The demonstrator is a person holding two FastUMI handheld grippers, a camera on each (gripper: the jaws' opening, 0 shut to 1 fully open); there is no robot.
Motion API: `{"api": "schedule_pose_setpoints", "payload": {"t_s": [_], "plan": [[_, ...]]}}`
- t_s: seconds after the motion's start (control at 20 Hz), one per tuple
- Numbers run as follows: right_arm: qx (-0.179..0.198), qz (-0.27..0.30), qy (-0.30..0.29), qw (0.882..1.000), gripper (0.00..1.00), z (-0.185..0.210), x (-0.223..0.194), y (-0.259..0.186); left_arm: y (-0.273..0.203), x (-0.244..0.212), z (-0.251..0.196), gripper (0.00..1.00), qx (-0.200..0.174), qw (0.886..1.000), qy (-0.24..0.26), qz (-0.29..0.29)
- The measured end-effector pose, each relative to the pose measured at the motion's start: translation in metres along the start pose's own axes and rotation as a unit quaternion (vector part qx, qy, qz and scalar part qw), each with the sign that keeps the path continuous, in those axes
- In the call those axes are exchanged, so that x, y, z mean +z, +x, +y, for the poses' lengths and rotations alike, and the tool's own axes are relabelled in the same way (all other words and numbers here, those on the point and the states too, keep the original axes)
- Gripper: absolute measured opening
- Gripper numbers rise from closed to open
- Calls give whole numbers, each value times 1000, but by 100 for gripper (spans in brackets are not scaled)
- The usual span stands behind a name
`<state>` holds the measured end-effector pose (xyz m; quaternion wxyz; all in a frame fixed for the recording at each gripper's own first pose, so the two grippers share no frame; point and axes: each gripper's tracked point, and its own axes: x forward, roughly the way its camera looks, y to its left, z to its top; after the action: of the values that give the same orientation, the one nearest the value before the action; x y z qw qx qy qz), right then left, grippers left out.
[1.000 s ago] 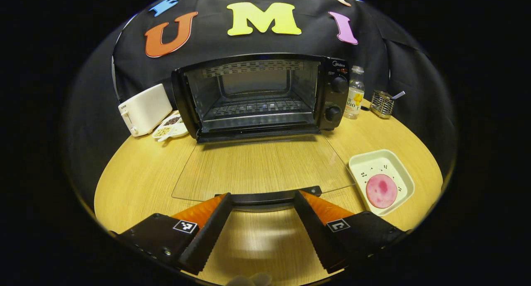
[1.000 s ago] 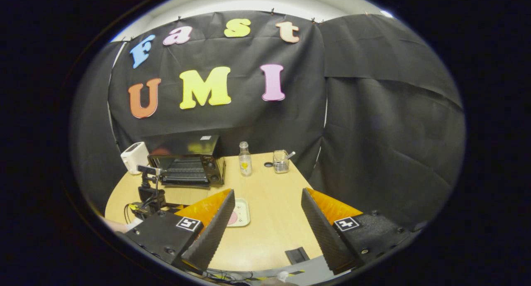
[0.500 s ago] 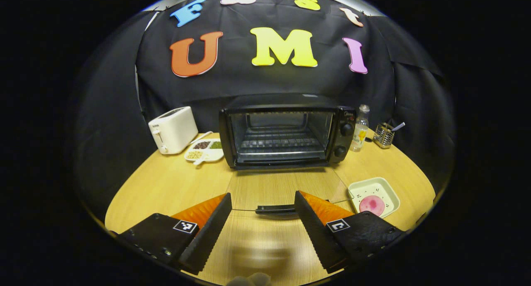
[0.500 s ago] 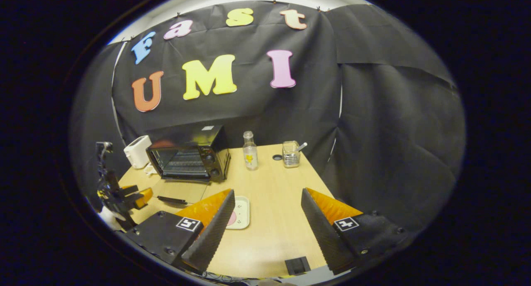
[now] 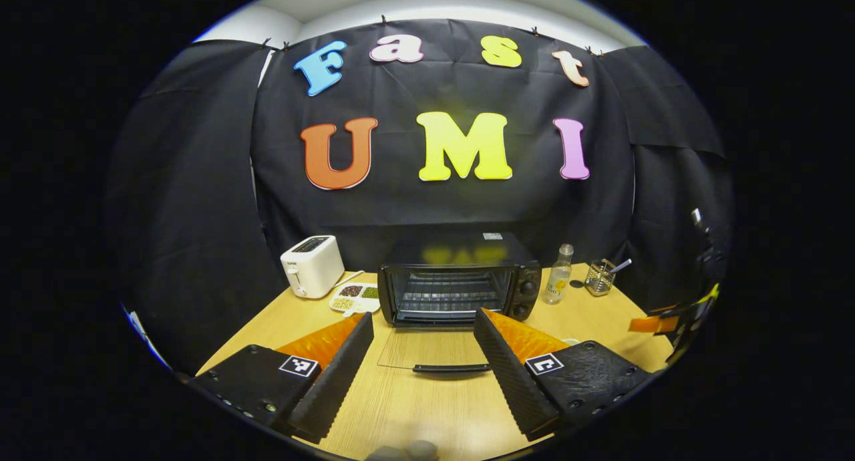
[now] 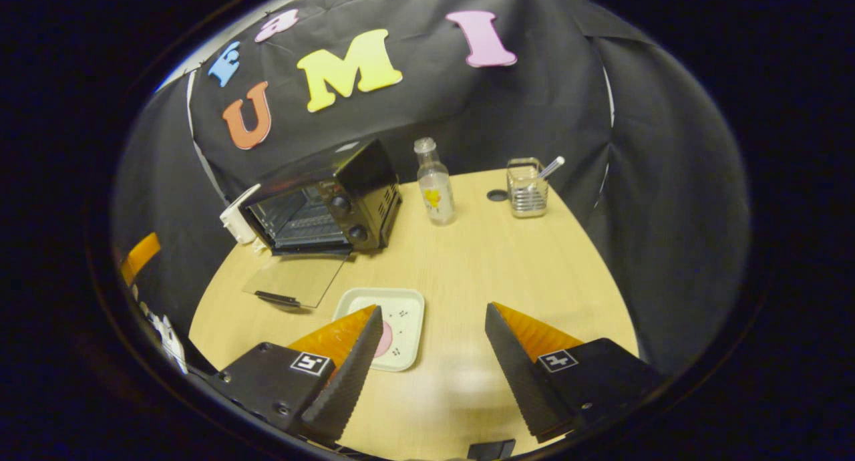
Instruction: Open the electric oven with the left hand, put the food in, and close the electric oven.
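Toaster (image 5: 312, 266) left of oven (image 5: 459, 280); bottle (image 5: 558, 282) right; plate (image 6: 389, 325) before.

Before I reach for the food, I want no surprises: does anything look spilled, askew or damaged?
Nothing stands out. The oven stands square with its glass door folded flat on the table; the plate sits level, and the bottle is upright.

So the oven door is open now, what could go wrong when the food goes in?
The glass door lies flat on the table between the dish and the oven; the right gripper, open above the dish, might knock it while carrying food across. The pink slice looks thin and flat, so it may slip out. The bottle beside the oven could be tipped over.
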<state>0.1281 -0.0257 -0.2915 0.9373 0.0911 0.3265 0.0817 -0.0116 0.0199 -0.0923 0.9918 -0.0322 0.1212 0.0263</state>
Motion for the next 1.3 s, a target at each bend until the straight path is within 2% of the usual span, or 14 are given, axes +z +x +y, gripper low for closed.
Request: {"api": "schedule_pose_setpoints", "payload": {"t_s": [0.2,0.25,0.4,0.45,0.5,0.55,0.6,0.65,0.7,0.85,0.9,1.05,1.2,1.3], "plan": [[48,64,36,996,92,-2,-17,55,-32,18,-8,97,30,999,14,-18],[57,80,43,994,87,-1,-21,66,-38,18,-10,96,37,999,11,-15],[74,123,62,988,80,3,-36,95,-54,24,-20,97,44,999,-13,-9],[76,136,68,985,68,5,-43,102,-56,25,-19,97,49,999,-17,-7],[74,152,74,983,72,6,-48,108,-57,25,-19,96,53,998,-20,-6],[75,166,82,980,58,7,-52,112,-57,27,-18,97,59,998,-22,-5],[83,178,91,976,54,12,-55,115,-57,28,-19,97,62,998,-25,-5],[86,189,99,973,46,15,-57,118,-56,30,-18,97,67,997,-27,-6],[88,198,102,971,48,16,-59,122,-56,31,-18,97,70,997,-28,-6],[82,223,96,967,27,18,-58,126,-53,30,-19,97,77,996,-34,-5],[78,233,93,965,24,15,-59,125,-51,29,-19,97,79,996,-36,-4],[85,273,100,953,4,10,-59,124,-45,26,-19,97,83,996,-44,0],[122,297,142,936,4,10,-58,124,-38,27,-21,97,84,995,-50,-1],[152,299,152,930,4,8,-57,123,-34,27,-22,97,83,995,-50,1]]}}
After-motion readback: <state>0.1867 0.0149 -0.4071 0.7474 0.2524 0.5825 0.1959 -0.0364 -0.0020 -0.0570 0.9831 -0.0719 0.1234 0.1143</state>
